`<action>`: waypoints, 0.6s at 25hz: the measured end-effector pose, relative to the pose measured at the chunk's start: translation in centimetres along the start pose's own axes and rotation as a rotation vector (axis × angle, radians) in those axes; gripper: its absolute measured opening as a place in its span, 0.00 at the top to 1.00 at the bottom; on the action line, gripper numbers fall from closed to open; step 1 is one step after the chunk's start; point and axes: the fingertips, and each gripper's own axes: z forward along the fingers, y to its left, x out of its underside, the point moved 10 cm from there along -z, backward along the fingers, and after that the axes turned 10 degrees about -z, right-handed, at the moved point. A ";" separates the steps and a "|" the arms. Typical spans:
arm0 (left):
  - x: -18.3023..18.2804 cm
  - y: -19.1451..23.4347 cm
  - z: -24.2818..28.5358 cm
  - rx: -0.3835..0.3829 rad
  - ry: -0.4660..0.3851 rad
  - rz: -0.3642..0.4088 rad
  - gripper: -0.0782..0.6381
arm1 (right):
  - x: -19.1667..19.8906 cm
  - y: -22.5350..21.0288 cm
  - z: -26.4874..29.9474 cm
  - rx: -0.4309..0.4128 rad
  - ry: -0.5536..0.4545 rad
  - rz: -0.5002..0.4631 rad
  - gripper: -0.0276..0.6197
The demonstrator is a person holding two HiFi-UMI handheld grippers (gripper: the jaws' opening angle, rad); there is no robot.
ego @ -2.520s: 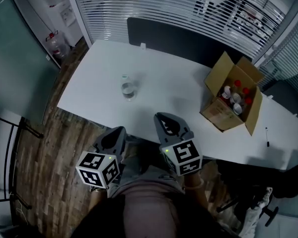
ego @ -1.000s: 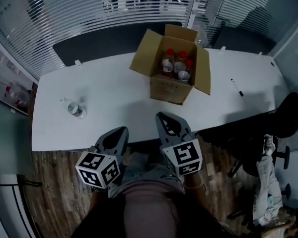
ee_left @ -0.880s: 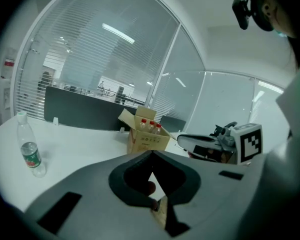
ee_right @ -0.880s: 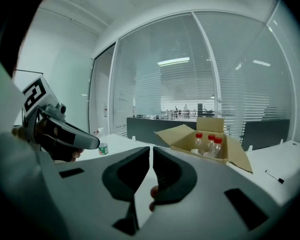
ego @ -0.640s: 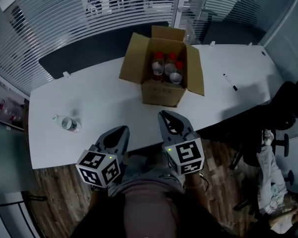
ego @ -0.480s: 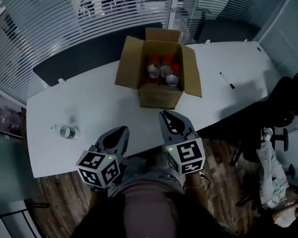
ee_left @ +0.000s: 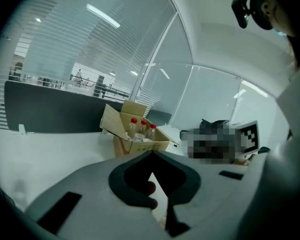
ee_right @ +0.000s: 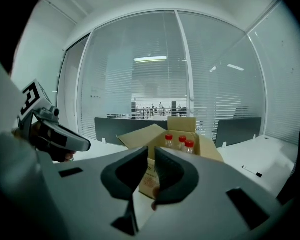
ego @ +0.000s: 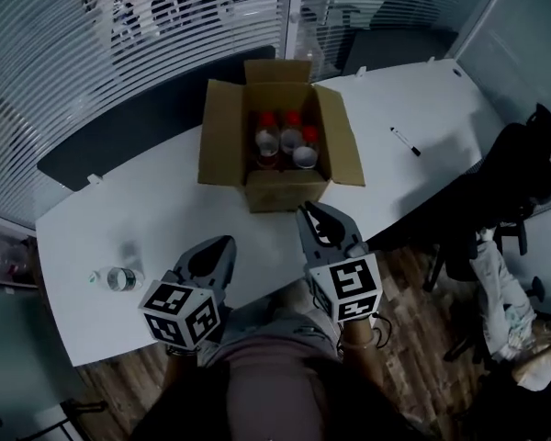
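Observation:
An open cardboard box [ego: 222, 145] stands on the white table [ego: 147, 219], with several red-capped bottles [ego: 283, 140] upright inside it. My left gripper [ego: 222, 244] hovers at the table's near edge, left of the box, and is shut on nothing [ee_left: 152, 154]. Just in front of the box's near wall is my right gripper [ego: 307, 209]. Its jaws stand a narrow gap apart with nothing between them [ee_right: 152, 152]. The box [ee_right: 182, 139] shows straight ahead through that gap. In the left gripper view the box [ee_left: 135, 136] lies ahead and slightly left.
A clear plastic bottle [ego: 119, 278] lies on the table far left. A black marker pen [ego: 405, 141] lies right of the box. A dark divider panel [ego: 119, 136] runs along the table's far edge. Office chairs [ego: 523, 168] stand at the right.
The view has swung so that the box now sits straight ahead of both grippers and the lying bottle has slid to the left. The right jaws have parted slightly.

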 end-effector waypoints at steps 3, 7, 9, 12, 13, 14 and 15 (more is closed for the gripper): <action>-0.4 0.7 0.5 0.018 0.013 0.001 0.88 | -0.2 -0.2 0.7 0.019 0.011 0.003 0.89; -1.1 1.6 0.9 0.028 0.030 0.007 0.88 | 0.0 -0.7 1.6 0.041 0.047 0.018 0.89; -1.2 2.0 0.9 0.040 0.030 0.001 0.88 | -0.2 -0.9 2.1 0.048 0.047 0.027 0.89; -1.3 2.7 1.2 0.039 0.042 0.005 0.88 | -0.7 -1.4 2.9 0.069 0.025 0.008 0.89; -1.4 2.9 1.3 0.033 0.049 0.008 0.88 | -0.7 -1.7 3.1 0.073 0.025 0.005 0.89; -1.5 2.9 1.5 0.026 0.056 0.008 0.88 | -0.7 -2.0 3.2 0.073 0.027 0.004 0.89; -1.6 3.0 1.6 0.020 0.058 0.005 0.88 | -0.7 -2.3 3.3 0.072 0.029 0.003 0.89</action>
